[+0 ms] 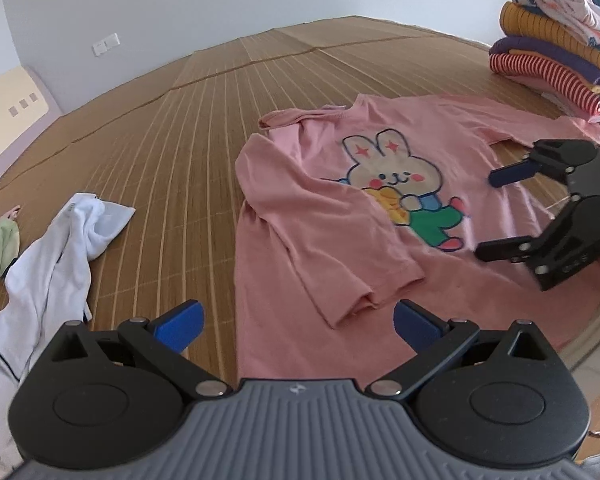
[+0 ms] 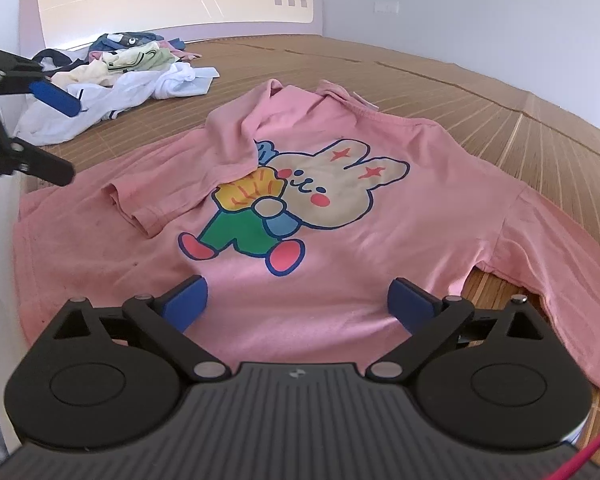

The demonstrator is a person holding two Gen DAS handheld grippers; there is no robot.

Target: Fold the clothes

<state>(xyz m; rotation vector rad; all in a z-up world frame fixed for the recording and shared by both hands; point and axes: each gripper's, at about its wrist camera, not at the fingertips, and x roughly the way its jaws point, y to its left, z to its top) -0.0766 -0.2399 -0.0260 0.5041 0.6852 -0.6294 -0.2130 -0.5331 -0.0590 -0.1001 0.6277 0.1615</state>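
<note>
Pink shirt [image 2: 340,216] under both open tongs [image 2: 298,304]

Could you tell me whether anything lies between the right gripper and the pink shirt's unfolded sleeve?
Nothing visible does. The right gripper hangs open over the pink shirt, and the spread sleeve lies flat on the bamboo mat with only shirt fabric between them.

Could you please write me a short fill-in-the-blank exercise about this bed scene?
1. The pink shirt bears a printed ____.
2. One sleeve is folded over the shirt's body; the other sleeve lies ____.
3. Both the left tongs and the right tongs are ____ and hold nothing.
4. The folded stack sits on the woven ____.

Missing words: rabbit; spread out; open; mat
</note>
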